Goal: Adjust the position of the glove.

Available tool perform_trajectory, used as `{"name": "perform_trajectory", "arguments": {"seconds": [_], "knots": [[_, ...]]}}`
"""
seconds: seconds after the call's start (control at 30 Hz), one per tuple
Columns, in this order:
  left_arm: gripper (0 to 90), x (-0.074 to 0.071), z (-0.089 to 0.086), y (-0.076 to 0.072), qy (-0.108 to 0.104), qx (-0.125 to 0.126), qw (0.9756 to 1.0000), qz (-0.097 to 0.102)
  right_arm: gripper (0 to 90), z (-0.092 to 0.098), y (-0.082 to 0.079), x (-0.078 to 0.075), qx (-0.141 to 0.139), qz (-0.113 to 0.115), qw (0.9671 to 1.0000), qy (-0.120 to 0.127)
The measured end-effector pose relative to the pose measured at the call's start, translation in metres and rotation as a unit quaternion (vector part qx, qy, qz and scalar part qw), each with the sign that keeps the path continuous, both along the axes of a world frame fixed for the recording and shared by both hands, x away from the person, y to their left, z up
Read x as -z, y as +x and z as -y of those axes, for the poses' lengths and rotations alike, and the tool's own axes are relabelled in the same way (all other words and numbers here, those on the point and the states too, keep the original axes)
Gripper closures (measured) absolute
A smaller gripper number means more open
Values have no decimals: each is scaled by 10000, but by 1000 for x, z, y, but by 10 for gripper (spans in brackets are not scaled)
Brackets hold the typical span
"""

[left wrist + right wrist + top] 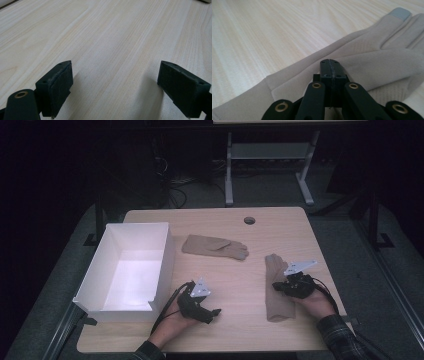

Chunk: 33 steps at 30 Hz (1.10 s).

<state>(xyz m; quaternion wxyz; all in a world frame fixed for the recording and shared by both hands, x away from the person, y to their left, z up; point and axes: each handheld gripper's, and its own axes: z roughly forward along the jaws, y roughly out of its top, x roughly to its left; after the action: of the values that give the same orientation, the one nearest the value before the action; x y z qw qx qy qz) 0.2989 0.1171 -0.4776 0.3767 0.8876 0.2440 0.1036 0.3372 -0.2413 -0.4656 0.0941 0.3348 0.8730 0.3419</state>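
Note:
Two beige gloves lie on the wooden table [235,227]. One glove [215,246] rests flat near the middle. The other glove [276,292] lies lengthwise at the right, and it also shows in the right gripper view [374,55] with a grey fingertip patch. My right gripper [278,285] hovers over this glove, its jaws pressed together [330,66], and I see no fabric between the pads. My left gripper [212,312] rests near the front edge, right of the box. In its own view [116,87] the jaws stand wide apart over bare wood.
A white open box [107,270] stands at the table's left side, with nothing visible inside it. A round cable hole [249,220] sits near the far edge. Beyond the table, a metal frame [270,165] stands on the dark floor.

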Motion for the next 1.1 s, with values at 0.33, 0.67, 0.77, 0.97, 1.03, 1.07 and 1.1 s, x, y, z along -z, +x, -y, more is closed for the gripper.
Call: {"name": "perform_trajectory", "arguments": {"seconds": [0.33, 0.67, 0.77, 0.97, 1.03, 1.07, 1.1], "knots": [[125, 0, 0, 0, -4, 1, 10000, 4, 900, -9, -18, 0, -364, -165, 9991, 126], [124, 0, 0, 0, -3, 2, 10000, 9, 899, -21, -36, -1, -815, -238, 9963, 117], [125, 0, 0, 0, -2, 4, 10000, 5, 894, -20, -36, -3, -825, -174, 9963, 151], [124, 0, 0, 0, -1, 3, 10000, 4, 847, -12, -36, -12, -676, 10, 9972, 311], [125, 0, 0, 0, -5, 6, 10000, 5, 792, -1, -36, -16, -405, 104, 9984, 370], [125, 0, 0, 0, -3, 2, 10000, 8, 768, 2, -36, -17, -341, 107, 9986, 390], [125, 0, 0, 0, -3, 4, 10000, 10, 749, 6, -36, -17, -279, 159, 9987, 395]]}}
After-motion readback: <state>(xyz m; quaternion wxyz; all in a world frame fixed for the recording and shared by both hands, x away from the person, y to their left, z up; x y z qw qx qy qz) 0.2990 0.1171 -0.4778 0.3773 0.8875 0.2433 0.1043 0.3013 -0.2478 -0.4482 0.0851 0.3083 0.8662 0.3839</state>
